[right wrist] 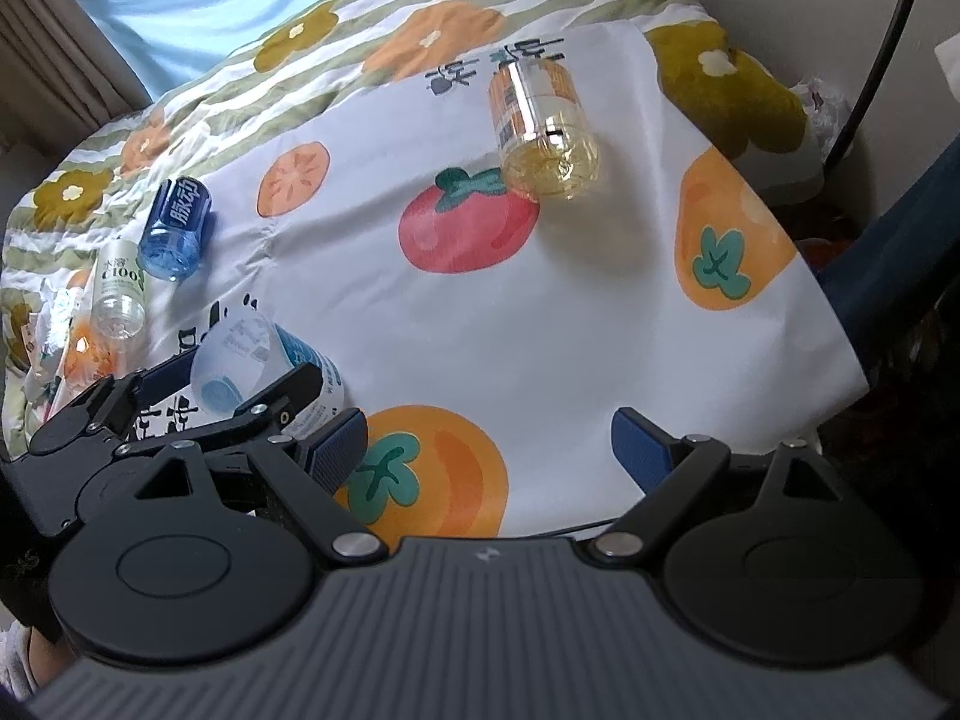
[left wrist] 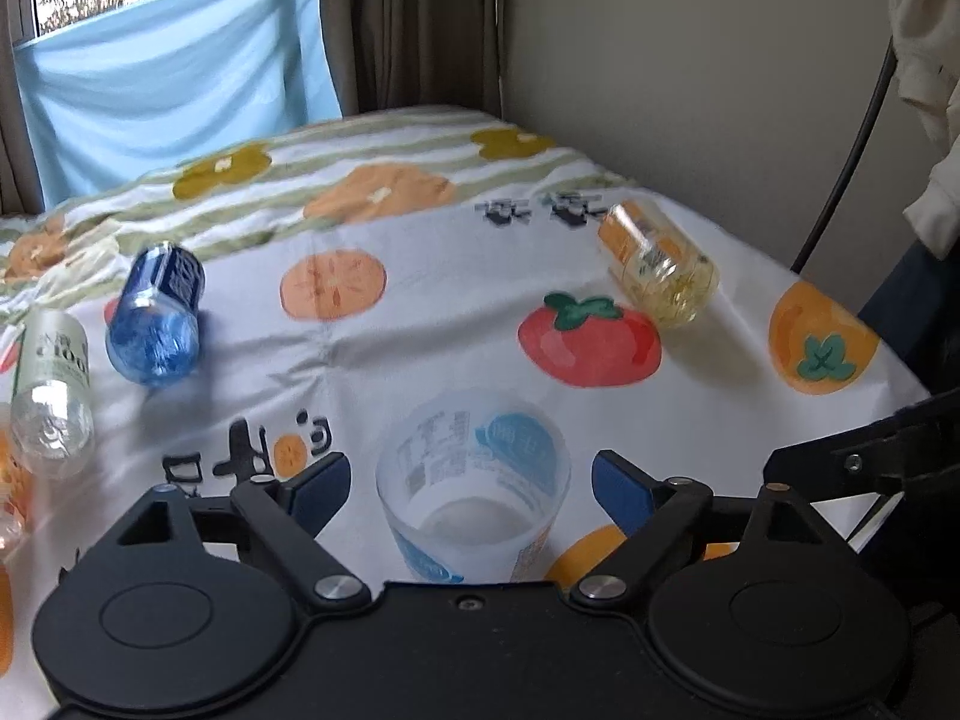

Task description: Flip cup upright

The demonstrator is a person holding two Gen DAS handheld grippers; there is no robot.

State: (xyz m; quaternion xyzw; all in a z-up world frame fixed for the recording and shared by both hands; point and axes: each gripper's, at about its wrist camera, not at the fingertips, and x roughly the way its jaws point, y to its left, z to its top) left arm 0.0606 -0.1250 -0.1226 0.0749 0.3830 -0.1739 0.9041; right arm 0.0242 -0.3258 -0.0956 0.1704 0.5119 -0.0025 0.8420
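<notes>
- Cup (left wrist: 473,483) of cloudy plastic with a blue label sits between the spread fingers of the left gripper (left wrist: 470,489); the left wrist view looks down into its open mouth to a pale bottom, so it seems upright or close to it. The right wrist view shows it leaning, though that may only be the lens.
- Jaws of the left gripper are apart, the blue pads clear of the cup wall on both sides, gripping nothing.
- Right gripper (right wrist: 489,450) hangs over the orange fruit print near the front of the cloth, jaws wide and empty, beside the left one.
- My guess is the turning is nearly or fully done. The careful thing now is to see the cup stands on its own, then draw the left gripper straight back without brushing the rim, since so light a cup would tip at a touch.
- Tablecloth (left wrist: 456,312) is soft and creased, so the footing may be uneven.
- Room: the white middle of the cloth ahead is open. Blue bottle (left wrist: 157,318) and clear bottle (left wrist: 53,387) lie on their sides to the left, near the cup; yellow bottle (left wrist: 660,264) lies well off toward the far right.
- Edges: the cloth drops away on the right by the wall, and the near edge runs just under the grippers.
</notes>
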